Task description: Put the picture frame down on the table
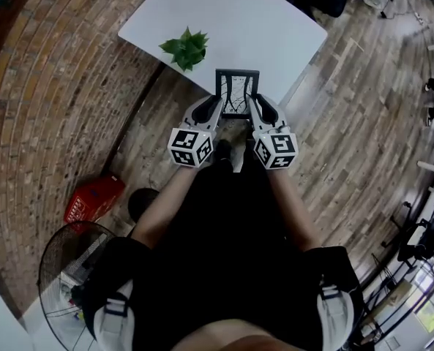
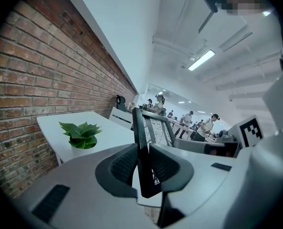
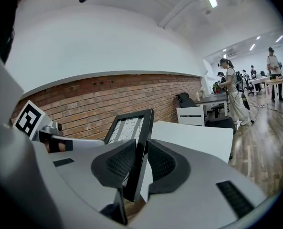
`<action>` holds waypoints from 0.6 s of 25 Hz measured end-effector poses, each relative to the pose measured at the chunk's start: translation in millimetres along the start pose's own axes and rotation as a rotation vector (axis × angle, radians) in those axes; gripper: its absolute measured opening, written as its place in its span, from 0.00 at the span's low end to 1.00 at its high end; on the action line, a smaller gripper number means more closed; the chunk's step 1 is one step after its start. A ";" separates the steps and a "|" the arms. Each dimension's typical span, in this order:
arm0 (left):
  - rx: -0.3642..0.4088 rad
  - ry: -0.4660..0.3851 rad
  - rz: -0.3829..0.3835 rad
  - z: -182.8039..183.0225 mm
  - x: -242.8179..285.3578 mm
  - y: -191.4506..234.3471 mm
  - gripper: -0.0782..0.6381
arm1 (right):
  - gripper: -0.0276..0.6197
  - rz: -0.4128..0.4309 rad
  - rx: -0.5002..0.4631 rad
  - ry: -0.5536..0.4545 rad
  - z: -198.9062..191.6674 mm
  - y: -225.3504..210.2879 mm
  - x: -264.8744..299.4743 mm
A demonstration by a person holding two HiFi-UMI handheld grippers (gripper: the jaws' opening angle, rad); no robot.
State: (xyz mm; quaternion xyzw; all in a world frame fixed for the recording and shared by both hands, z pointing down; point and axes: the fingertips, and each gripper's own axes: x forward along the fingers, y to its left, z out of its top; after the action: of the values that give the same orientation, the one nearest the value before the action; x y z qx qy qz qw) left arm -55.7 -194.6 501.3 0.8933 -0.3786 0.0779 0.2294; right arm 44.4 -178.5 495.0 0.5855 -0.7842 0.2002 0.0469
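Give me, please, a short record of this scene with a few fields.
Held object: picture frame, black, upright
Left gripper: shut on the frame's left side edge
Right gripper: shut on the frame's right side edge
Frame's place: at the near edge of the white table; contact with it cannot be told
On the table: potted plant, to the left of the frame
On the floor: red basket and a fan, by the brick wall
Task state: frame not yet released

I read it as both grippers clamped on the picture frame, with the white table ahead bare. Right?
Not bare: the head view shows a green plant on the table. The left gripper and right gripper do clamp the picture frame.
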 end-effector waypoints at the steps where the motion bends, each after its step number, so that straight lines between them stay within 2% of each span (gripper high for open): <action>1: -0.002 -0.001 0.003 0.9 1.7 1.6 0.23 | 0.16 0.004 -0.004 0.000 1.2 -0.2 1.7; 15: -0.035 0.022 0.060 -3.4 36.7 15.7 0.23 | 0.16 0.063 -0.012 0.059 -0.3 -26.1 33.1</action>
State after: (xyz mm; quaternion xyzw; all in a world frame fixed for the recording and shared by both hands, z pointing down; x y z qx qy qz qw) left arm -41.1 -226.1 521.3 0.8764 -0.4042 0.0881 0.2466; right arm 58.6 -214.3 512.2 0.5543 -0.8015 0.2142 0.0672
